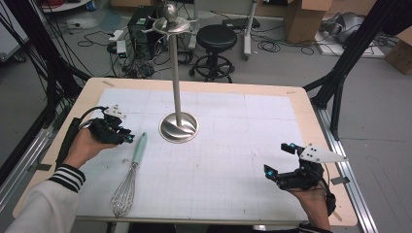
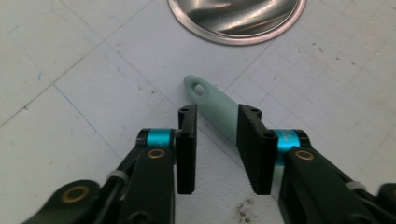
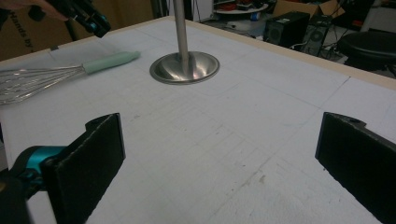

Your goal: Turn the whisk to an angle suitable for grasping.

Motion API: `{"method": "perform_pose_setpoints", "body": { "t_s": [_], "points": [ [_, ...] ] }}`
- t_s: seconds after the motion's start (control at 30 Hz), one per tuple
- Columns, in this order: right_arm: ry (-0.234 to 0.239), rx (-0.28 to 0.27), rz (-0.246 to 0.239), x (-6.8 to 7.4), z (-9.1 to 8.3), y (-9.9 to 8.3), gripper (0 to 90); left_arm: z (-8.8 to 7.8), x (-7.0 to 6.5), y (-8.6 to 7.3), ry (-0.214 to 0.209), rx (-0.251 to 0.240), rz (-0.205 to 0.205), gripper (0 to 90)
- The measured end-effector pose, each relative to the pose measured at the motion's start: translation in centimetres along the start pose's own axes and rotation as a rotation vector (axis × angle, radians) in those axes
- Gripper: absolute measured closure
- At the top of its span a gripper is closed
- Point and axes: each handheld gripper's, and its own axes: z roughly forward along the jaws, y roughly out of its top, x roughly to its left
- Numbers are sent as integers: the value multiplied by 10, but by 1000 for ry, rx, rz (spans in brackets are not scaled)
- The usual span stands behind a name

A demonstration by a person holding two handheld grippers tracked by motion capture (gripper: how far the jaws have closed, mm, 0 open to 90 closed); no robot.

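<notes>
A wire whisk (image 1: 125, 191) with a mint-green handle (image 1: 139, 148) lies on the white gridded mat at the left. My left gripper (image 1: 127, 137) is at the handle's far end. In the left gripper view, the handle (image 2: 210, 95) runs between the jaws of my left gripper (image 2: 217, 149); it lies close to the right pad with a gap on the left, so the gripper is open. A steel stand with a round base (image 1: 179, 127) and a tall pole (image 1: 176, 73) rises mid-table. My right gripper (image 1: 278, 159) rests at the near right, its jaws (image 3: 224, 158) wide open over bare mat.
The stand's hooked top (image 1: 171, 24) reaches well above the table. The wooden table edge (image 1: 301, 97) frames the mat. Behind the table are a black stool (image 1: 216, 39), a computer tower (image 1: 143, 29), cables and cardboard boxes (image 1: 303, 19). In the right gripper view, the whisk (image 3: 32, 81) lies left of the base (image 3: 184, 67).
</notes>
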Motion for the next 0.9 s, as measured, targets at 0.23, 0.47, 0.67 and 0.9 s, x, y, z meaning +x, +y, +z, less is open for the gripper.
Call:
{"method": "perform_pose_setpoints", "body": {
  "t_s": [0.23, 0.47, 0.67, 0.9],
  "points": [
    [2, 0, 1, 0, 0, 0, 4, 12, 4, 1, 18, 53, -30, 886],
    [5, 6, 2, 0, 2, -1, 5, 26, 12, 2, 37, 97, -40, 897],
    [6, 14, 2, 0, 3, -1, 5, 37, 15, 5, 41, 105, -40, 899],
    [5, 12, 5, -1, 3, -2, 5, 44, 16, 9, 48, 75, -34, 900]
  ]
}}
